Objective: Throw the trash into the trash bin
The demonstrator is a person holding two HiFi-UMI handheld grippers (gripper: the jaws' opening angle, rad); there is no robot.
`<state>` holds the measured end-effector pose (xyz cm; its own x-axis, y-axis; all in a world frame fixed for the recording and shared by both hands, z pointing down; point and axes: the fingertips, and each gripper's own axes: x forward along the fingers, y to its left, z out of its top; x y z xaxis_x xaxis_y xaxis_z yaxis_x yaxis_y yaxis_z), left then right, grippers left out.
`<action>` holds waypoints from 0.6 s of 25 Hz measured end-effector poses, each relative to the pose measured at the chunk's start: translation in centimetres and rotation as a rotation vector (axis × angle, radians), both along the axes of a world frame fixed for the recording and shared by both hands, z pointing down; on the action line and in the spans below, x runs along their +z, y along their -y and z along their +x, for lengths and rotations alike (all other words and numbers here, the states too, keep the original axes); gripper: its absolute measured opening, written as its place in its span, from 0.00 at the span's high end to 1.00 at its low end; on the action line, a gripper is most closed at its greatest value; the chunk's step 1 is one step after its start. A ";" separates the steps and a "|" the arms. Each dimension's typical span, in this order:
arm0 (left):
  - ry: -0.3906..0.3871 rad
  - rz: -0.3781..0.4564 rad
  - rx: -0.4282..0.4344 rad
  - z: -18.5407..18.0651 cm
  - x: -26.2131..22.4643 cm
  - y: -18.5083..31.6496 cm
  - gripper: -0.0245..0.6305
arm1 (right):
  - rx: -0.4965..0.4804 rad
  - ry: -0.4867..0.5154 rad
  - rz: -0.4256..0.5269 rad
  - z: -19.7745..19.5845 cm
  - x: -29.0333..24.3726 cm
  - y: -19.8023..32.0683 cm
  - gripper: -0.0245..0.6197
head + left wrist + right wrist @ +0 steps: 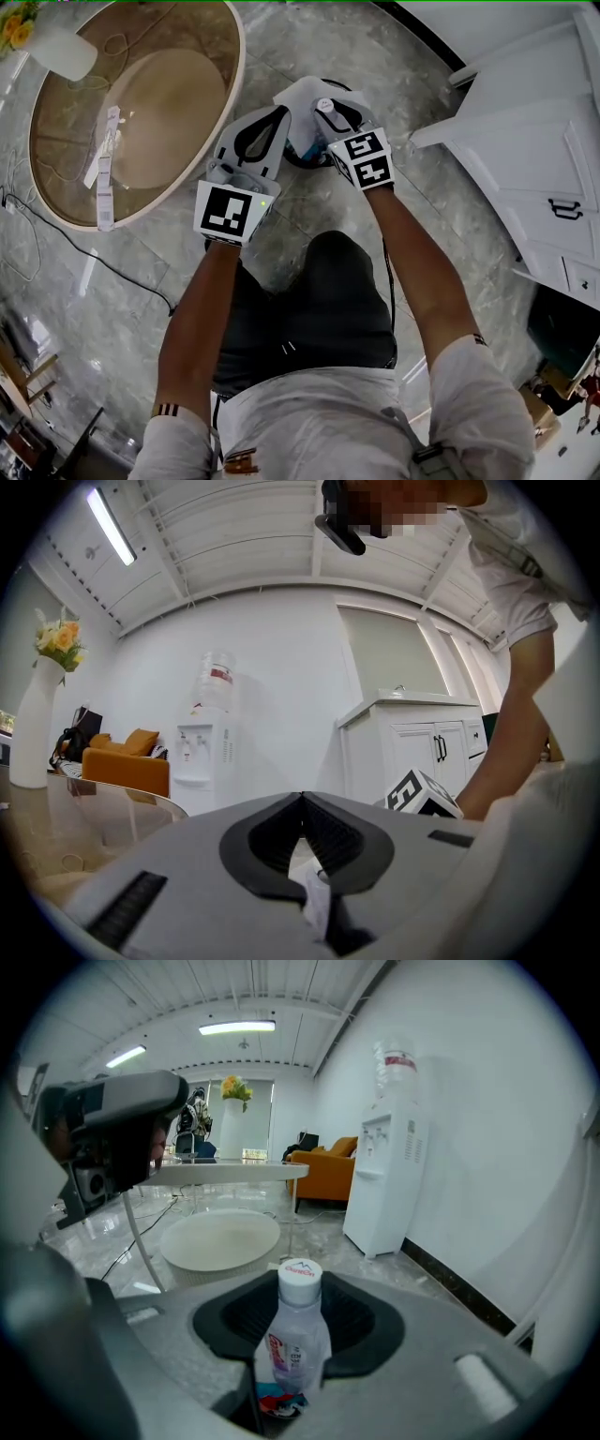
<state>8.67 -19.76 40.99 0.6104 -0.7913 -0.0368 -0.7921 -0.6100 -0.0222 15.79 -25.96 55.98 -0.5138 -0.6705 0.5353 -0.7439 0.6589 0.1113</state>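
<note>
In the head view both grippers are held out low over the marble floor. My right gripper (pixel 323 98) (pixel 300 1288) is shut on a clear plastic bottle (pixel 296 1335) with a white cap (pixel 323 105) that points forward. My left gripper (pixel 279 116) (pixel 302 801) is shut on a small white scrap of paper (pixel 315 897), pinched between its black pads. Under and between the two grippers shows part of a dark round shape (pixel 298 159), which may be the trash bin; most of it is hidden.
A round glass table (pixel 56 202) with paper strips and a white vase (pixel 58 49) stands at left, with a cable on the floor beside it. White cabinets (pixel 525 131) stand at right. A water dispenser (pixel 386 1180) and an orange sofa (pixel 328 1168) line the wall.
</note>
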 end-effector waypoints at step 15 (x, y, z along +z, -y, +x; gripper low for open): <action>0.010 0.086 -0.009 -1.3 4.5 -1.2 0.96 | -0.080 0.053 -0.084 -4.5 2.3 0.3 0.75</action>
